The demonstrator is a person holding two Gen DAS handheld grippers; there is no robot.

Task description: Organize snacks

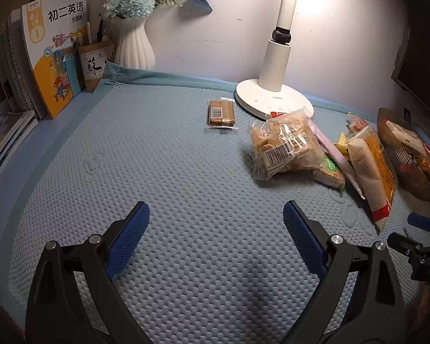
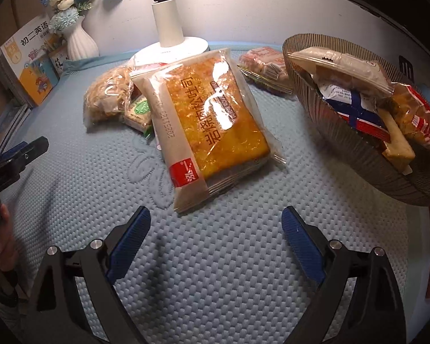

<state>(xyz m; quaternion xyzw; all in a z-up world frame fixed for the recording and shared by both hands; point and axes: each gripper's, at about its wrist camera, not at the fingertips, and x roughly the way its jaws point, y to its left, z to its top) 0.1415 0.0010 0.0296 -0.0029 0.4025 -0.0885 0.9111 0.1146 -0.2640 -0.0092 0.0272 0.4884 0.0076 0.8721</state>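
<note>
A large orange bread packet (image 2: 212, 120) lies on the blue mat just beyond my right gripper (image 2: 216, 236), which is open and empty. To its right a ribbed brown basket (image 2: 344, 140) holds several snack packets. A bag of biscuits (image 2: 106, 97) and a small green packet (image 2: 139, 111) lie to the left, a red packet (image 2: 263, 63) behind. My left gripper (image 1: 216, 230) is open over bare mat. Ahead of it lie a small wafer packet (image 1: 221, 112), the biscuit bag (image 1: 283, 146) and the bread packet (image 1: 371, 175); the basket (image 1: 407, 169) is at far right.
A white desk lamp (image 1: 273, 97) stands at the back of the blue quilted mat (image 1: 157, 172). A white vase with flowers (image 1: 134, 46), a pen cup (image 1: 96, 66) and upright books (image 1: 51, 57) fill the back left. A dark monitor (image 1: 421, 43) is at right.
</note>
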